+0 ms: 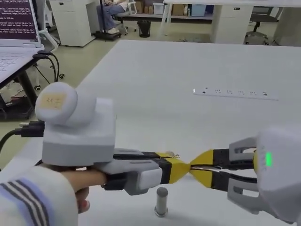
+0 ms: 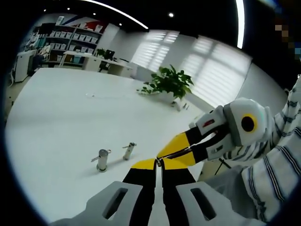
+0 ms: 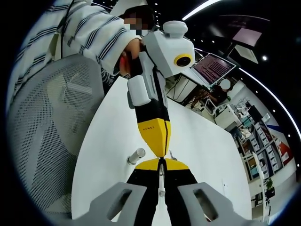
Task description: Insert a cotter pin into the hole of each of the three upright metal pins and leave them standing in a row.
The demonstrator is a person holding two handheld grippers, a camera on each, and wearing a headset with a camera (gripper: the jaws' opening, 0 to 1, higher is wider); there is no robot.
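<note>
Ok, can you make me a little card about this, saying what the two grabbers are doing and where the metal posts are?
left gripper: yellow-tipped jaws shut, tip to tip with the other
right gripper: shut on a thin silvery cotter pin, it seems
near short grey upright metal pin: stands alone, plain top
two far upright metal pins: side by side, wire loops at their tops
surface: white table

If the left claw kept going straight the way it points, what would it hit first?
The right claw, almost at once: it meets the left claw nose to nose, seemingly pinching a thin cotter pin in its tips.
</note>
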